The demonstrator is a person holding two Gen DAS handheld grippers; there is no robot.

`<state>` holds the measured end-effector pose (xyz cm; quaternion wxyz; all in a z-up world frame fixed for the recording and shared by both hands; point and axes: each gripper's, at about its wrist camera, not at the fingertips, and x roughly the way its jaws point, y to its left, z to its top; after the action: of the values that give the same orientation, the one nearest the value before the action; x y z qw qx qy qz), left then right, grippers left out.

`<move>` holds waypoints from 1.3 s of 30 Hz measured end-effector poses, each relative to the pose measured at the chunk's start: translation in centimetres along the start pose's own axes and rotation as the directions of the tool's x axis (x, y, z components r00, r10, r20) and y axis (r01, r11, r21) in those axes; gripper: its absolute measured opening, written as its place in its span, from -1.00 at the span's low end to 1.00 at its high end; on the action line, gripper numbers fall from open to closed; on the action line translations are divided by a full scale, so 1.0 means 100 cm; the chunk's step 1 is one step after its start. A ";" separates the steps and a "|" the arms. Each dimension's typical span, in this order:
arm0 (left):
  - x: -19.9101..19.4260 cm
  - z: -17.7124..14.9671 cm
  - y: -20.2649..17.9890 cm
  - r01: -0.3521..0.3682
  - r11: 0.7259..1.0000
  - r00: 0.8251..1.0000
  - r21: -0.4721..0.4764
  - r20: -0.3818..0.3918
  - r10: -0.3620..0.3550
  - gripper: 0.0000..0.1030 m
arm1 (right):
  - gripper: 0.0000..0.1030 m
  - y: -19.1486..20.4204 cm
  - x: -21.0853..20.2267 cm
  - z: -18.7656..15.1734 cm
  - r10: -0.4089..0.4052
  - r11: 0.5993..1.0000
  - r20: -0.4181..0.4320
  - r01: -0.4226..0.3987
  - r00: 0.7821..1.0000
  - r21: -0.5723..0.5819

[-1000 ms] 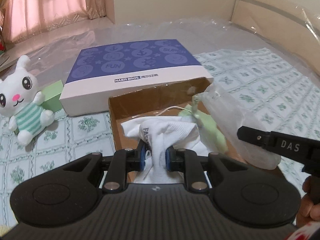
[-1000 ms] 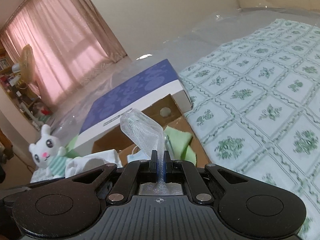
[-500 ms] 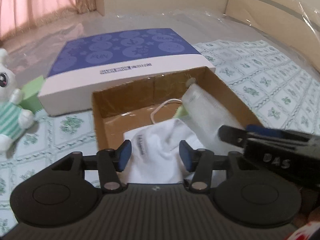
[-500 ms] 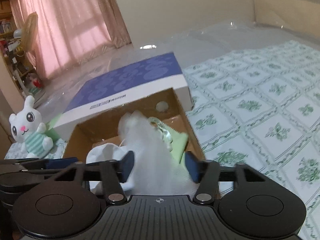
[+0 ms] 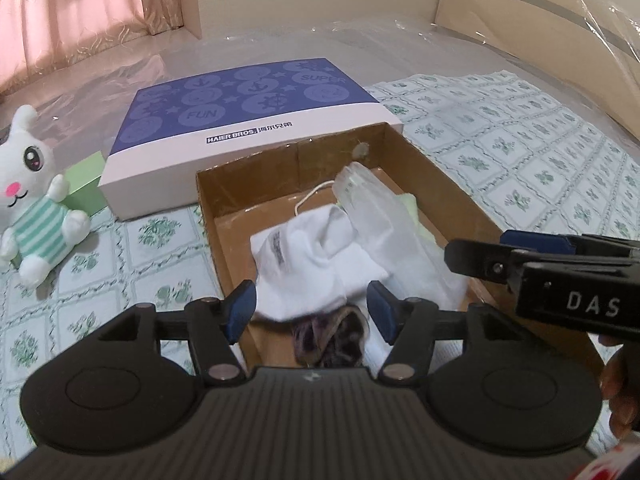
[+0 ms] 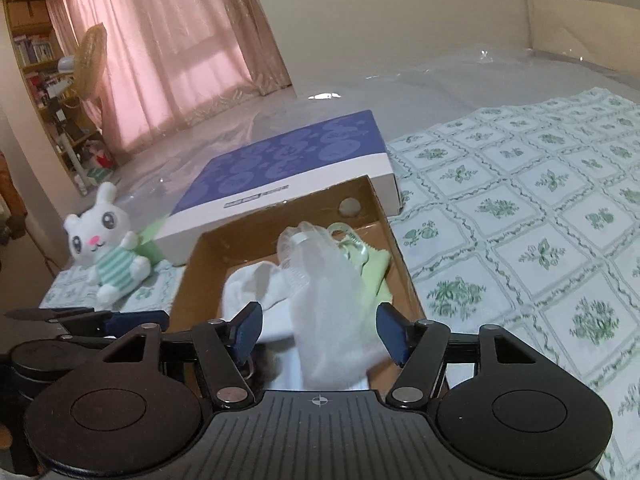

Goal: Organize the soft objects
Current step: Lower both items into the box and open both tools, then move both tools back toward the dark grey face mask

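An open cardboard box (image 5: 248, 184) (image 6: 396, 240) lies on the bed. In it lie a white sock (image 5: 304, 256) (image 6: 248, 292), a sheer white mesh pouch (image 5: 384, 228) (image 6: 328, 292), a green cloth (image 6: 378, 272) and a dark purple patterned item (image 5: 332, 336). My left gripper (image 5: 312, 312) is open and empty just above the sock at the box's near end. My right gripper (image 6: 320, 332) is open and empty over the mesh pouch; its finger (image 5: 520, 256) reaches in from the right in the left wrist view.
The box's purple and white lid (image 5: 248, 120) (image 6: 288, 172) lies behind the box. A white plush bunny (image 5: 32, 200) (image 6: 106, 248) sits left of it against a green block (image 5: 84, 180). The bed has a green-patterned sheet (image 6: 540, 220) and clear plastic film behind.
Both grippers opened: the left let go of the white sock and the right let go of the mesh pouch. Both items now lie in the box, and the grippers have drawn back a little.
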<state>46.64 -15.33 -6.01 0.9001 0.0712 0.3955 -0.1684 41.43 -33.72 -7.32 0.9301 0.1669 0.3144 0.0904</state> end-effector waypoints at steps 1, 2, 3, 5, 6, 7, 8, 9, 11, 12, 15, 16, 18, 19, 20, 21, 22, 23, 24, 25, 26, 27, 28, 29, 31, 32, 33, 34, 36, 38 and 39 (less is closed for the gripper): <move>-0.005 -0.003 -0.001 0.003 1.000 1.000 0.001 -0.002 -0.003 0.14 | 0.23 0.000 -0.006 -0.001 0.006 1.000 0.001 -0.006 1.000 0.006; -0.010 -0.005 -0.002 0.007 1.000 1.000 0.002 -0.001 -0.007 0.15 | 0.23 0.000 -0.011 -0.003 0.010 1.000 0.004 -0.010 1.000 0.012; -0.015 -0.008 -0.002 0.011 1.000 1.000 0.000 0.002 -0.011 0.15 | 0.23 0.001 -0.018 -0.004 0.012 1.000 0.008 -0.012 1.000 0.019; -0.027 -0.014 -0.004 0.012 1.000 1.000 -0.002 0.005 -0.012 0.15 | 0.24 0.001 -0.031 -0.006 0.012 0.999 0.015 -0.013 1.000 0.030; -0.033 -0.017 -0.005 0.012 1.000 1.000 -0.005 0.010 -0.012 0.15 | 0.24 0.002 -0.038 -0.007 0.013 0.999 0.021 -0.013 1.000 0.034; -0.041 -0.021 -0.005 0.014 1.000 1.000 -0.009 0.016 -0.014 0.15 | 0.24 0.003 -0.044 -0.008 0.013 0.999 0.025 -0.014 1.000 0.037; -0.048 -0.025 -0.006 0.016 1.000 1.000 -0.013 0.019 -0.016 0.15 | 0.25 0.003 -0.051 -0.010 0.015 0.999 0.029 -0.016 0.999 0.042; -0.055 -0.028 -0.007 0.018 1.000 1.000 -0.018 0.023 -0.017 0.15 | 0.25 0.004 -0.058 -0.012 0.016 0.999 0.033 -0.018 0.999 0.047; -0.071 -0.036 -0.008 0.014 1.000 1.000 -0.027 0.028 -0.014 0.15 | 0.25 0.006 -0.073 -0.015 0.018 0.998 0.043 -0.020 0.999 0.055; -0.079 -0.040 -0.008 0.010 1.000 0.999 -0.029 0.031 -0.009 0.15 | 0.25 0.007 -0.080 -0.017 0.018 0.998 0.046 -0.021 0.999 0.054; -0.104 -0.054 -0.011 -0.001 0.999 0.999 -0.038 0.041 0.003 0.15 | 0.25 0.013 -0.101 -0.026 0.013 0.999 0.054 -0.016 0.998 0.045; -0.114 -0.060 -0.011 -0.002 0.999 0.999 -0.045 0.041 0.004 0.15 | 0.26 0.015 -0.109 -0.030 0.014 0.999 0.056 -0.016 0.998 0.044; -0.130 -0.070 -0.011 0.002 0.998 0.999 -0.060 0.044 0.001 0.15 | 0.26 0.020 -0.121 -0.037 0.015 0.999 0.052 -0.017 0.999 0.040; -0.137 -0.075 -0.011 0.002 0.998 0.999 -0.065 0.044 0.001 0.15 | 0.26 0.022 -0.126 -0.041 0.016 0.999 0.051 -0.018 0.999 0.038; -0.145 -0.080 -0.012 -0.003 0.998 0.999 -0.070 0.046 0.006 0.15 | 0.27 0.024 -0.131 -0.046 0.018 0.999 0.051 -0.020 0.999 0.034; -0.152 -0.085 -0.012 -0.009 0.997 0.999 -0.077 0.048 0.013 0.15 | 0.27 0.027 -0.136 -0.050 0.018 0.999 0.049 -0.020 0.999 0.030; -0.160 -0.091 -0.011 -0.014 0.996 0.999 -0.086 0.049 0.018 0.15 | 0.27 0.028 -0.141 -0.053 0.017 0.999 0.045 -0.018 0.999 0.029; -0.167 -0.096 -0.011 -0.017 0.995 0.999 -0.094 0.049 0.021 0.15 | 0.27 0.031 -0.146 -0.057 0.017 0.999 0.042 -0.019 0.999 0.028; -0.174 -0.101 -0.011 -0.019 0.995 0.999 -0.101 0.046 0.024 0.15 | 0.27 0.032 -0.150 -0.062 0.020 0.999 0.039 -0.021 0.999 0.027; -0.180 -0.107 -0.010 -0.022 0.994 0.999 -0.108 0.042 0.027 0.15 | 0.27 0.034 -0.154 -0.065 0.022 0.999 0.035 -0.023 0.999 0.028; -0.187 -0.112 -0.010 -0.024 0.993 0.999 -0.114 0.040 0.029 0.15 | 0.27 0.036 -0.158 -0.069 0.025 0.999 0.033 -0.026 0.999 0.029; -0.193 -0.117 -0.010 -0.026 0.992 0.999 -0.120 0.040 0.031 0.15 | 0.27 0.038 -0.162 -0.072 0.028 0.999 0.031 -0.029 0.999 0.030; -0.200 -0.123 -0.009 -0.029 0.992 0.999 -0.127 0.038 0.034 0.15 | 0.27 0.041 -0.167 -0.075 0.029 0.999 0.028 -0.030 0.999 0.029; -0.206 -0.128 -0.008 -0.034 0.990 0.999 -0.134 0.036 0.039 0.15 | 0.28 0.044 -0.171 -0.078 0.028 0.999 0.023 -0.028 0.999 0.024; -0.218 -0.140 -0.006 -0.042 0.988 0.998 -0.150 0.031 0.047 0.15 | 0.28 0.050 -0.179 -0.085 0.028 1.000 0.018 -0.028 0.999 0.012; -0.223 -0.145 -0.004 -0.046 0.986 0.998 -0.157 0.029 0.051 0.15 | 0.28 0.053 -0.183 -0.089 0.032 0.999 0.015 -0.032 0.999 0.003; -0.229 -0.150 -0.003 -0.051 0.985 0.998 -0.165 0.028 0.056 0.15 | 0.28 0.056 -0.187 -0.092 0.035 0.999 0.012 -0.035 0.999 -0.004; -0.234 -0.155 -0.002 -0.054 0.984 0.998 -0.169 0.028 0.060 0.15 | 0.28 0.059 -0.190 -0.095 0.035 0.999 0.008 -0.035 0.999 -0.009; -0.244 -0.164 -0.001 -0.062 0.982 0.997 -0.177 0.027 0.068 0.15 | 0.28 0.064 -0.198 -0.103 0.040 0.999 0.002 -0.040 0.999 -0.018; -0.255 -0.173 -0.001 -0.070 0.981 0.997 -0.178 0.027 0.076 0.15 | 0.28 0.070 -0.206 -0.110 0.047 0.998 -0.004 -0.047 0.999 -0.030; -0.260 -0.178 -0.001 -0.077 0.981 0.996 -0.178 0.028 0.083 0.15 | 0.28 0.073 -0.210 -0.115 0.052 0.998 -0.008 -0.052 0.999 -0.038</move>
<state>17.98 -4.32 1.07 0.9157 0.0041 0.3898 -0.0978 17.39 -29.74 -1.50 0.9294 0.1570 0.3114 0.1209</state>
